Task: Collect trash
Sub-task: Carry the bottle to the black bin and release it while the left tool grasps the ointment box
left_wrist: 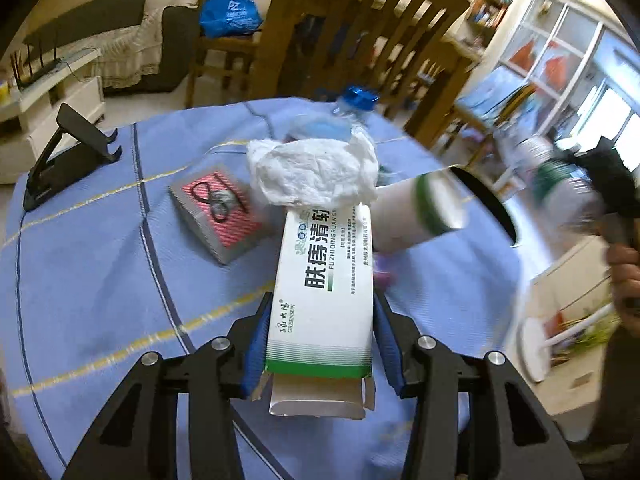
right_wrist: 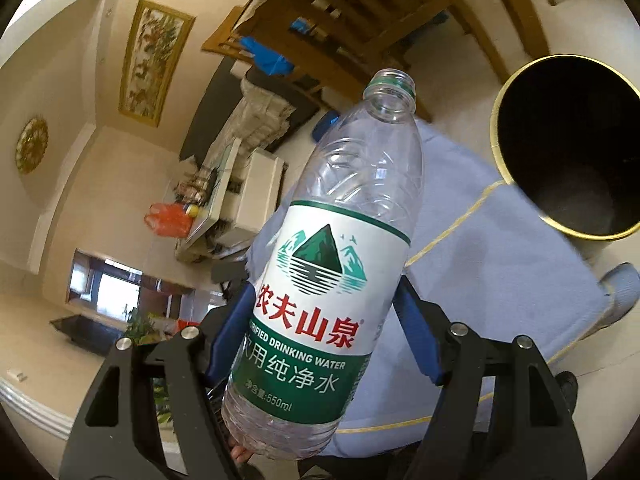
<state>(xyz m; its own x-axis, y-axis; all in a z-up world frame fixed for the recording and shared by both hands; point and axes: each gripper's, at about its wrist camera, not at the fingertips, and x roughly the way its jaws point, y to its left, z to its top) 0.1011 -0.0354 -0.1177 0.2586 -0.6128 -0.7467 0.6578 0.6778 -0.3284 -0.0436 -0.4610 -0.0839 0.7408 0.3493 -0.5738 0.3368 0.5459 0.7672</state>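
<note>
My left gripper (left_wrist: 320, 308) is shut on a white and green medicine carton (left_wrist: 324, 288) and holds it over the blue tablecloth (left_wrist: 100, 260). A crumpled white tissue (left_wrist: 312, 172) lies just past the carton, with a crushed blue-capped bottle (left_wrist: 344, 114) behind it and a white paper cup (left_wrist: 424, 208) on its side to the right. My right gripper (right_wrist: 324, 300) is shut on an empty clear water bottle (right_wrist: 332, 264) with no cap, held in the air left of the black bin (right_wrist: 568, 152). The bottle also shows blurred in the left wrist view (left_wrist: 560, 184).
A grey box with a red patterned top (left_wrist: 224, 216) and a black phone stand (left_wrist: 64, 152) sit on the table's left half. Wooden chairs (left_wrist: 360, 40) stand behind the table. The bin's dark opening (left_wrist: 488, 200) shows past the table's right edge.
</note>
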